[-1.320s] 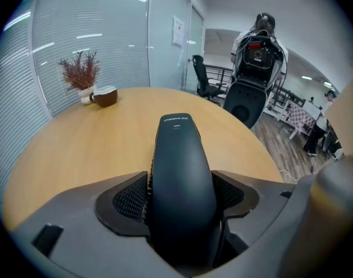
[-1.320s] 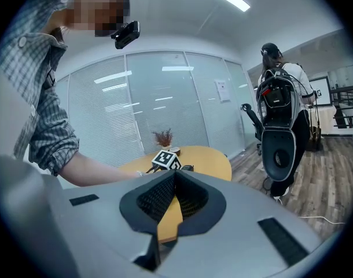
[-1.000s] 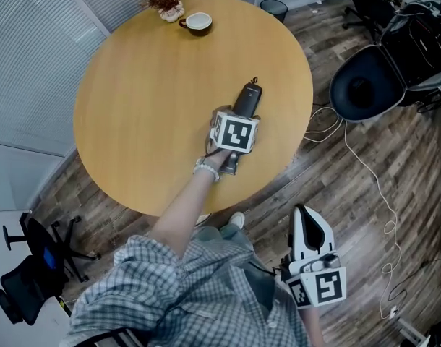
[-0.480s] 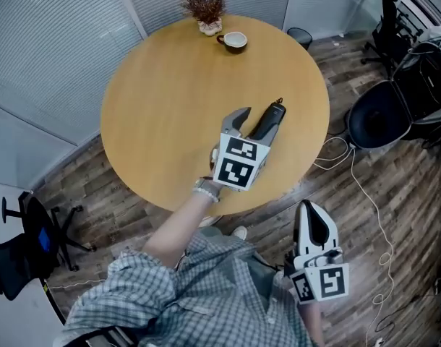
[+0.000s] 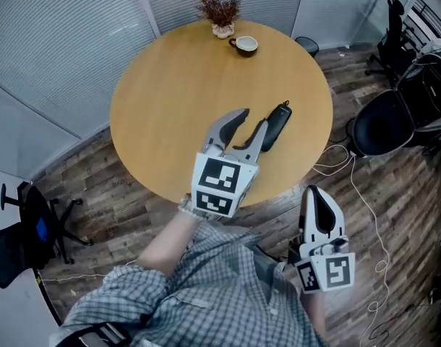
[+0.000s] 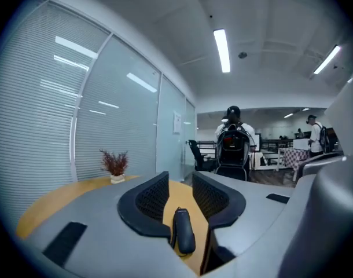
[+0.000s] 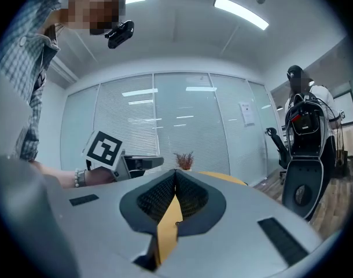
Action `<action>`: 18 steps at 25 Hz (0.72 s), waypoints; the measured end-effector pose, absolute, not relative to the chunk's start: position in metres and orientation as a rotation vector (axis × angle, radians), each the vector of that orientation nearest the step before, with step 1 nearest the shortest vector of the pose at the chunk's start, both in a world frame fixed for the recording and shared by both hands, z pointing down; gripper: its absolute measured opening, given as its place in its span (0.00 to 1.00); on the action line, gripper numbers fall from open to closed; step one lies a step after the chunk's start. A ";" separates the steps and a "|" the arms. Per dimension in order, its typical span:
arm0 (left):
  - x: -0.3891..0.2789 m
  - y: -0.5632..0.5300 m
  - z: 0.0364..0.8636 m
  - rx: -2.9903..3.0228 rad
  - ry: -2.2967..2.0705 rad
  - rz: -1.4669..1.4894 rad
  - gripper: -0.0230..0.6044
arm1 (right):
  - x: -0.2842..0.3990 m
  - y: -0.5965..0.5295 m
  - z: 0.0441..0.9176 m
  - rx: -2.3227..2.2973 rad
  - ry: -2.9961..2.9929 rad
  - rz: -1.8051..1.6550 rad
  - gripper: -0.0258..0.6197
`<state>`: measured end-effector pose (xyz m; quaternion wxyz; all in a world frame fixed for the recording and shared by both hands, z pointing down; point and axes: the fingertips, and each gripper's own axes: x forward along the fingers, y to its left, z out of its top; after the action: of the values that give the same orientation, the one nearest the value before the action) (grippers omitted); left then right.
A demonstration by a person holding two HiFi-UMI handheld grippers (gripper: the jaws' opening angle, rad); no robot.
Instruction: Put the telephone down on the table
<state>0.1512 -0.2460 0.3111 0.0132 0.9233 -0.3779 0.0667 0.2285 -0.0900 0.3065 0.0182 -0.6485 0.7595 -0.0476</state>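
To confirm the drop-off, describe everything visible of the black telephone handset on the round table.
The slim black plastic-looking telephone handset lies flat on the round light-wood table, near its right-hand edge in the head view, long axis diagonal. Its ends are rounded, with a small stub or loop at the far end. Only the tabletop touches it.

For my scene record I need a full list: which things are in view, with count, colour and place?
table: one, light wood, centre
telephone: one, black, on table, right side
cup: one, brown, table's far edge
plant: one, reddish, beside cup
bin: one, black, floor beyond table
chairs: three, black, floor, right and left
cables: several, white, floor at right
left gripper: one, grey, over table's near edge; jaws apart, just been closing, nothing between them
right gripper: one, grey, lower right, off table; jaws shut, empty
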 end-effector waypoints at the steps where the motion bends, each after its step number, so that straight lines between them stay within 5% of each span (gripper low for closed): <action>1: 0.147 -0.241 0.305 2.890 -1.199 0.199 0.21 | 0.230 -0.090 0.303 -2.014 2.358 -0.130 0.05; 7: 0.119 -0.217 0.290 2.938 -1.291 0.185 0.05 | 0.229 -0.090 0.293 -2.007 2.345 -0.074 0.05; 18: 0.095 -0.194 0.298 2.891 -1.294 0.191 0.05 | 0.234 -0.090 0.289 -2.015 2.330 -0.031 0.05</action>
<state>0.0948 -0.1942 0.2978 -0.0157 0.9110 -0.4077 0.0603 0.2339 -0.0900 0.2891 0.0305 -0.6537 0.7561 -0.0102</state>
